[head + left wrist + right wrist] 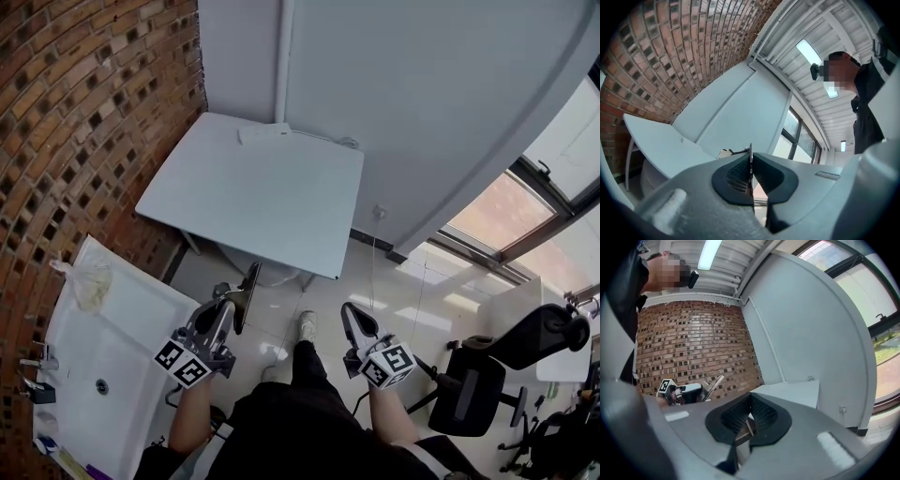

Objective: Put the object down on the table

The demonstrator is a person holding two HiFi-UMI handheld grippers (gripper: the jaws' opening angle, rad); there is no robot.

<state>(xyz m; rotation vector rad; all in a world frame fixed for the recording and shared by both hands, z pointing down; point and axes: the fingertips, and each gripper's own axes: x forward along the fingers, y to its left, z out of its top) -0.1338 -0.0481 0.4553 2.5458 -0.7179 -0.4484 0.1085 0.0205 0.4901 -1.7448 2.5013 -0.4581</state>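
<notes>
At the left, the left claw (pixel 231 305) is clamped tight on a thin dark panel (pixel 251 281). The panel stands on edge in the air above the floor (pixel 281 328), near the front edge of the white surface (pixel 262 197) but not on it. To the right, the right claw (pixel 349 317) is closed with nothing between its pads, apart from the panel.

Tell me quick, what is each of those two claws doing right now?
Left gripper: closed on a thin flat panel.
Right gripper: closed, nothing between its jaws.
</notes>
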